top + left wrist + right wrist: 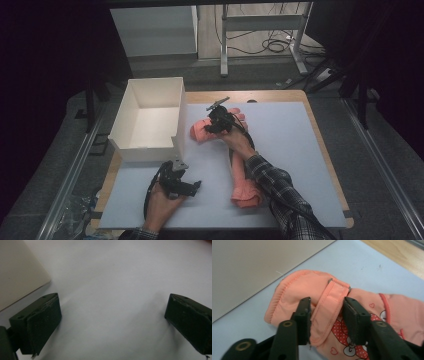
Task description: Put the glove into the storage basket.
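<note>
An orange-pink glove [199, 131] with a heart and dot print lies on the pale blue mat [280, 150], just right of the white box [178, 120]. My right gripper [209, 128] is over its cuff. In the right gripper view the jaws of the right gripper [327, 302] stand apart on either side of the glove's strap [332, 293], open, with the glove [292, 287] below them. A second pink glove [244, 189] lies toward the front, partly under the right forearm. My left gripper [195, 186] rests low on the mat at the front left, and its jaws [112, 315] are wide open with nothing between them.
The open white box is empty, and its side wall [249, 270] rises close beside the glove. The mat covers a wooden table [320, 145], whose bare edge [392, 252] shows past the mat. Cables and a desk frame [260, 30] stand on the floor behind.
</note>
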Available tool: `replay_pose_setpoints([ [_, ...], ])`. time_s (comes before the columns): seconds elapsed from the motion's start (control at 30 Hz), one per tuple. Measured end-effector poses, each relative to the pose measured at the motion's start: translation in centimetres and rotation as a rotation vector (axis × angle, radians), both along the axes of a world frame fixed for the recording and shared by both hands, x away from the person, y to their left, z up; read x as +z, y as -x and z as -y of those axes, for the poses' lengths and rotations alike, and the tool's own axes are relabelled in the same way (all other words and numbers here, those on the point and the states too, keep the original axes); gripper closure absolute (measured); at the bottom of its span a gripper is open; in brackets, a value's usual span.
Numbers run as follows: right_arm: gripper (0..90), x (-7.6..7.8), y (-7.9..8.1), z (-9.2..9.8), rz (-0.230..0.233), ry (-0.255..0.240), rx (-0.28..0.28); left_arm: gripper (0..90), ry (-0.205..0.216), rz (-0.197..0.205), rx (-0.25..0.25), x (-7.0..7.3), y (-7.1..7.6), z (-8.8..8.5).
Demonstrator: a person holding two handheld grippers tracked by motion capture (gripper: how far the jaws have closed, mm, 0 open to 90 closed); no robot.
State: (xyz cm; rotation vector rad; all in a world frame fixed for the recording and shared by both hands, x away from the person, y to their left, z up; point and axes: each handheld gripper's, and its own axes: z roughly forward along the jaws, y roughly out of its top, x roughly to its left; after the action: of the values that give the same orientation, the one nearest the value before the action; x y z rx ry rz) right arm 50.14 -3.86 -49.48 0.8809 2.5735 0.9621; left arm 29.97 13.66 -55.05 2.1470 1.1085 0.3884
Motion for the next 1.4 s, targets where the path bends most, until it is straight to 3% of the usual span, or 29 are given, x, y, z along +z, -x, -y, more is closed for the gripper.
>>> replay_pose_setpoints([
  [0.23, 67.0, 0.4, 0.6, 1.1, -0.014, -0.012, 0.024, 0.6, 0.000, -0.001, 0.000, 0.0, 0.0, 0.0],
  [0.5, 68.8, 1.2, 2.5, 4.9, -0.021, -0.014, 0.065, 0.6, -0.002, -0.001, 0.000, 0.0, 0.0, 0.0],
  [0.57, 63.6, 1.2, 2.8, 5.8, -0.040, -0.020, 0.073, 0.6, -0.002, -0.001, 0.000, 0.0, 0.0, 0.0],
  [0.67, 58.6, 1.9, 2.7, 7.3, -0.038, -0.063, 0.054, 0.6, 0.000, -0.002, 0.000, 0.0, 0.0, 0.0],
  [0.83, 54.9, 2.4, 1.2, 8.3, -0.005, -0.075, -0.034, 0.6, -0.001, 0.000, 0.000, 0.0, 0.0, 0.0],
  [1.0, 40.3, 1.1, -0.5, 7.6, 0.008, -0.060, -0.089, 0.6, 0.000, -0.001, 0.000, 0.0, 0.0, 0.0],
  [1.07, 38.5, 0.3, -1.0, 7.1, -0.008, -0.051, -0.100, 0.6, 0.000, -0.001, 0.000, 0.0, 0.0, 0.0],
  [1.2, 44.3, -0.9, -1.6, 6.9, -0.043, -0.053, -0.098, 0.6, 0.000, 0.000, 0.000, 0.0, 0.0, 0.0],
  [1.33, 66.2, -1.4, -1.6, 7.1, -0.080, -0.083, -0.083, 0.7, 0.000, 0.000, 0.000, 0.0, 0.0, 0.0],
  [1.4, 72.9, -1.6, -1.4, 7.0, -0.078, -0.089, -0.083, 0.6, 0.000, 0.000, 0.000, 0.0, 0.0, 0.0],
])
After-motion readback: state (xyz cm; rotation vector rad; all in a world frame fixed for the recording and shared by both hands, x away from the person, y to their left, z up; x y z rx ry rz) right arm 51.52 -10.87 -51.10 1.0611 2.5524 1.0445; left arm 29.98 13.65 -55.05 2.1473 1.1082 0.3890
